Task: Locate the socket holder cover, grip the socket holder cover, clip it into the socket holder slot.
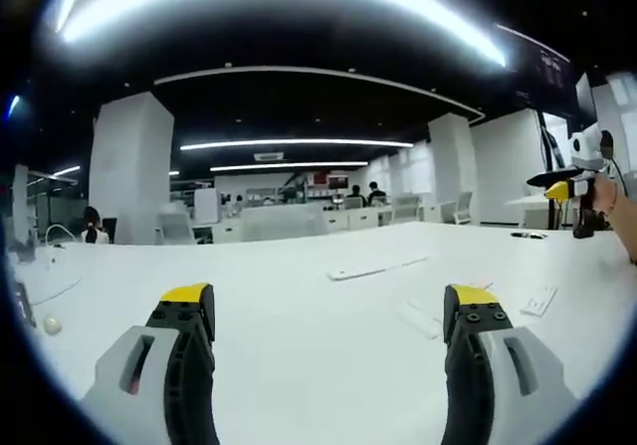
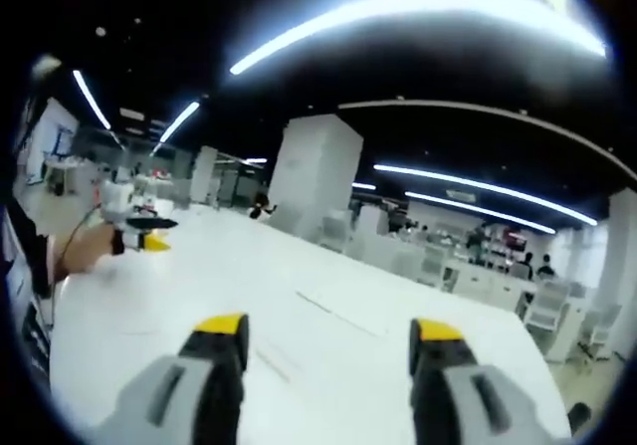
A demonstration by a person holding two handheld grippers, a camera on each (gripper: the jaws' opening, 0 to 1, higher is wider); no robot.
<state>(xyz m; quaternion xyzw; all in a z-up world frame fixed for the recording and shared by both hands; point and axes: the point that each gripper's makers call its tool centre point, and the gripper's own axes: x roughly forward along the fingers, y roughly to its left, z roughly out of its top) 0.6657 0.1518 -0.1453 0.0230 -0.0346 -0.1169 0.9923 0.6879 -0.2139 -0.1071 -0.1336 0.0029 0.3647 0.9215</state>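
Setting: a large open office with white pillars, strip lights overhead and rows of desks with seated people in the far background.
Table: a wide white work surface, the largest thing in both views; it spreads from the near edge well into the middle distance.
Left gripper: jaws set wide apart, yellow tips forward, nothing between them; it hangs above the near part of the table. In the right gripper view it appears far left, held in a hand, seemingly parted and empty, though small.
Right gripper: jaws likewise spread wide and empty, raised over the table. In the left gripper view it appears at the far right edge, held in a hand.
Long white strip: a flat, pale piece lying on the table ahead of the left gripper, slightly to the right, well apart from the jaws; possibly the socket holder, but too faint to say.
Small white pieces: flat white parts lying to the near right of the strip, beside the left gripper's right jaw tip; one of these may be the socket holder cover, though white on white leaves it uncertain.
Step in hand: locating; by judgement the task is at its start, neither gripper touching any part.
Next move calls for: telling cover from holder first, then lowering one gripper over the cover with jaws astride its narrow sides before closing.
Risk: thin flat parts on a smooth table may slide rather than lift.
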